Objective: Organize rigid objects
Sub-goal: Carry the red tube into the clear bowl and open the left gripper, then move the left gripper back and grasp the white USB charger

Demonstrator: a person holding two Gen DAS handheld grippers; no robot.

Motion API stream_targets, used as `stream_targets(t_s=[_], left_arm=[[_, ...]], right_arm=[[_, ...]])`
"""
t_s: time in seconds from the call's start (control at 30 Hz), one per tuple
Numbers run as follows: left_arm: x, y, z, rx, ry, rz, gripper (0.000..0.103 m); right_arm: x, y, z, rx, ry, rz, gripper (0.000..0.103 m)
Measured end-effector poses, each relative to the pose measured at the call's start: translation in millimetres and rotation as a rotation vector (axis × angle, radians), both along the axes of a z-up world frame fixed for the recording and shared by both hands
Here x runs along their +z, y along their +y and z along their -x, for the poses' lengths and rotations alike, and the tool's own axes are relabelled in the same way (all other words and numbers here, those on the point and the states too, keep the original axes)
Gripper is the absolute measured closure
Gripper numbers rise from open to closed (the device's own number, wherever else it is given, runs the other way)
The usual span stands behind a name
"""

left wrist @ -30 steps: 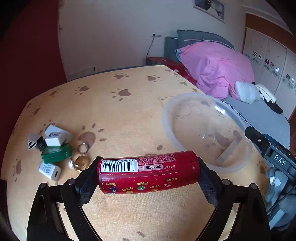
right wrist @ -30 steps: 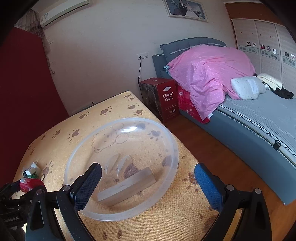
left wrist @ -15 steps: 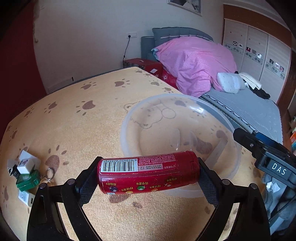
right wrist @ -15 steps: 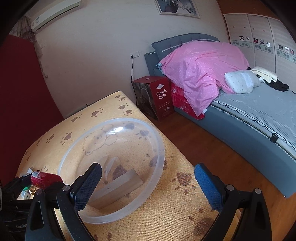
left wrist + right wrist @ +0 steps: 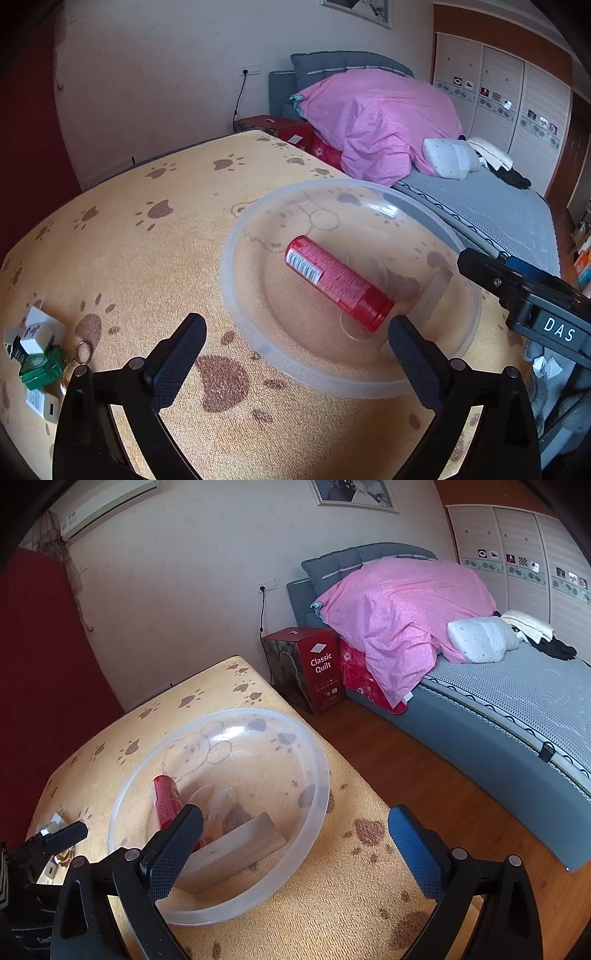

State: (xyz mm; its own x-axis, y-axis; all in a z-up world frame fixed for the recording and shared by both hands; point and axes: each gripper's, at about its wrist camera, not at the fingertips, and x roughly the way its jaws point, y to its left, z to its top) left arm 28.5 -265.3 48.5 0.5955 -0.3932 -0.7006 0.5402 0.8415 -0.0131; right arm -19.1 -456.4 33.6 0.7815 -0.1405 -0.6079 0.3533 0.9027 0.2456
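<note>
Bare cloth (image 5: 155,266) left open at frame centre-left, clear bowl (image 5: 236,236) interior partly blocked by red can (image 5: 338,284) and wooden block (image 5: 236,853), lower-left edge cluttered by small items (image 5: 37,354).

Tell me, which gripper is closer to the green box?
Left. The left gripper hangs open just right of the green box; the right gripper is open beyond the bowl, farther off.
</note>
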Motion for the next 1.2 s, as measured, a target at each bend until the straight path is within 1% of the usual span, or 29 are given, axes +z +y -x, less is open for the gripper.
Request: stream_targets(t_s=[0.73, 0.97, 1.2], left_arm=[[0, 39, 5, 0.107, 0.010, 0.019, 0.004], [0, 65, 4, 0.170, 0.020, 0.028, 0.004], [-2, 102, -1, 0.258, 0.031, 0.042, 0.004]], right_arm=[[2, 17, 2, 0.024, 0.011, 0.027, 0.001], [5, 29, 4, 0.045, 0.008, 0.046, 0.001], [8, 51, 3, 0.112, 0.005, 0.056, 0.001]])
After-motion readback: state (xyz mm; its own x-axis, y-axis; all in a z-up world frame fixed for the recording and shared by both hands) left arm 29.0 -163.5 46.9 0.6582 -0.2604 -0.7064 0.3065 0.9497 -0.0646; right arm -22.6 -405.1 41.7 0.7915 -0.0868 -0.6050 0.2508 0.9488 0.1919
